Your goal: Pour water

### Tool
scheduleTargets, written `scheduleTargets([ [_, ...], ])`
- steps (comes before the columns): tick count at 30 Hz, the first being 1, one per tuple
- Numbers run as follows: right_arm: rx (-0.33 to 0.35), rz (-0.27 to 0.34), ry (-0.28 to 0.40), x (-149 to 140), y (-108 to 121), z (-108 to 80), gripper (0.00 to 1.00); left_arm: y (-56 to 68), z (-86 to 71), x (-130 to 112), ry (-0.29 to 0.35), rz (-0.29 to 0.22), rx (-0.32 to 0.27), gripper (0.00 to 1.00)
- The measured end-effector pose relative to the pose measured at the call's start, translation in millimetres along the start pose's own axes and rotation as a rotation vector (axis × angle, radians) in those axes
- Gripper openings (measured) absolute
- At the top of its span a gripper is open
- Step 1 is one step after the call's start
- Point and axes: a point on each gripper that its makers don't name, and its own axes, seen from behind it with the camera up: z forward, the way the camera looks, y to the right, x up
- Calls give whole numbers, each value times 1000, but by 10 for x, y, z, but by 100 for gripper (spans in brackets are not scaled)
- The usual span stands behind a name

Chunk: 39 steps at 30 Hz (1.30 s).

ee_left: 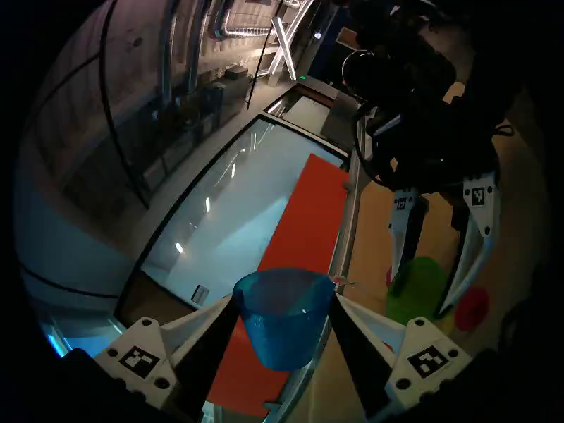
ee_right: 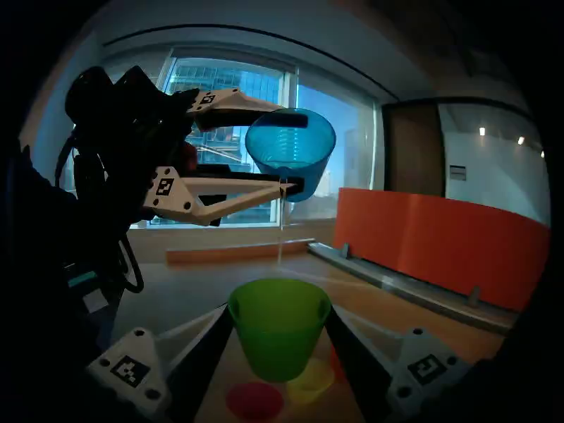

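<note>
Left gripper view: low in the centre of the frame, the left gripper (ee_left: 283,303) is clenched on a translucent blue cup (ee_left: 283,335), one finger pressed to each side. The whole room stands slanted in this view, which fits a cup being tipped. To the right of centre the right gripper (ee_left: 421,296) grasps a green cup (ee_left: 416,278), with an orange partition (ee_left: 310,218) running up the middle of the frame. Right gripper view: the green cup (ee_right: 280,335) sits upright at lower centre, its mouth facing up, clamped between the right gripper's two fingers above a red disc (ee_right: 254,400) and a yellow disc (ee_right: 310,381) on the table. At upper centre the blue cup (ee_right: 296,158) hangs well above it in the left gripper's grasp, its long axis leaning off vertical and its mouth turned partly toward the camera. A thin stream of water (ee_right: 281,225) drops from its lower edge toward the green cup. The pour seems under way rather than done; how much water each cup holds cannot be told. Emptying and righting the blue cup appears to remain.
</note>
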Motion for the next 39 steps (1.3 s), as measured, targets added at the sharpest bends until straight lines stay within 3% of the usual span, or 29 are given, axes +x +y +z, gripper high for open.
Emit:
scheduleTargets([
  [39,-12,-4,14,36,43,-52,91,-6,36,128,-5,180,12,86],
])
